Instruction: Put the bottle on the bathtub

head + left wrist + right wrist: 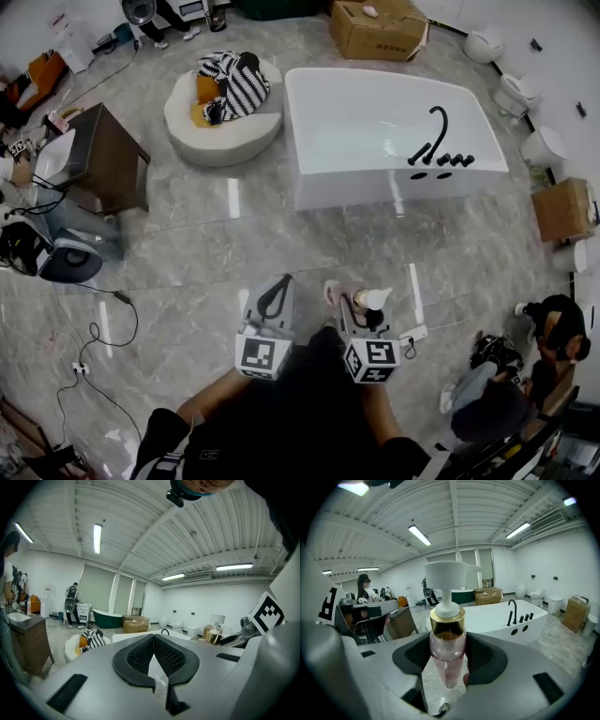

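Right claw (449, 665) clamps the pink bottle (447, 625) upright; left claw (153, 644) closed, empty; bathtub (375, 187) stands well apart, ahead of both.

Seen from above, a person's left tool (275, 298) and right tool (349, 314) hover over a grey marble floor (187, 244). The right tool holds a pink pump bottle (373, 299). A white bathtub (356, 190) stands well ahead.

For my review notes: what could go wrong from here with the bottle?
The right tool clamps the pink pump bottle on its smooth rounded body; it might slip or tilt. The bathtub rim looks glossy, and the black faucet takes up one end, so the bottle could slide off.
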The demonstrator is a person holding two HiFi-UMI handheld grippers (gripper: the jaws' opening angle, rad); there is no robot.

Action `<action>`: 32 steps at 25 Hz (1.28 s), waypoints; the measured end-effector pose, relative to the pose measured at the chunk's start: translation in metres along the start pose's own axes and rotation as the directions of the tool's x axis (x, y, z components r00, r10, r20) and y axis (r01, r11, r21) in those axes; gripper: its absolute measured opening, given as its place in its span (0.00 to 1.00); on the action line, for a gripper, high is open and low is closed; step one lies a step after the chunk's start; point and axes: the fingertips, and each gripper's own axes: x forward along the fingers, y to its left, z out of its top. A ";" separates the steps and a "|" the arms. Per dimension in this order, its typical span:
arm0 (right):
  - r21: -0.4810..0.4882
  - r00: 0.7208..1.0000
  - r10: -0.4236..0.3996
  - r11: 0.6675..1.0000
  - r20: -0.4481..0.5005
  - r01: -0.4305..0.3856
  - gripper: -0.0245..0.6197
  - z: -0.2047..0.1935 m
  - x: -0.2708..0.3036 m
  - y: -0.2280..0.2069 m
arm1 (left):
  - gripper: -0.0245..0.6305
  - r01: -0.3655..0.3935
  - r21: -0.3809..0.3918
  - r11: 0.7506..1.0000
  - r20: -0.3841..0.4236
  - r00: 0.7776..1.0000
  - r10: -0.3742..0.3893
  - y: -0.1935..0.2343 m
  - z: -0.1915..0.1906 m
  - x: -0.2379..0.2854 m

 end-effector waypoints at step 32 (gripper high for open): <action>-0.049 0.994 0.110 0.993 -0.013 -0.111 0.37 0.099 0.188 -0.081 | 0.06 -0.074 -0.013 0.997 -0.023 0.997 0.074 0.072 0.032 0.205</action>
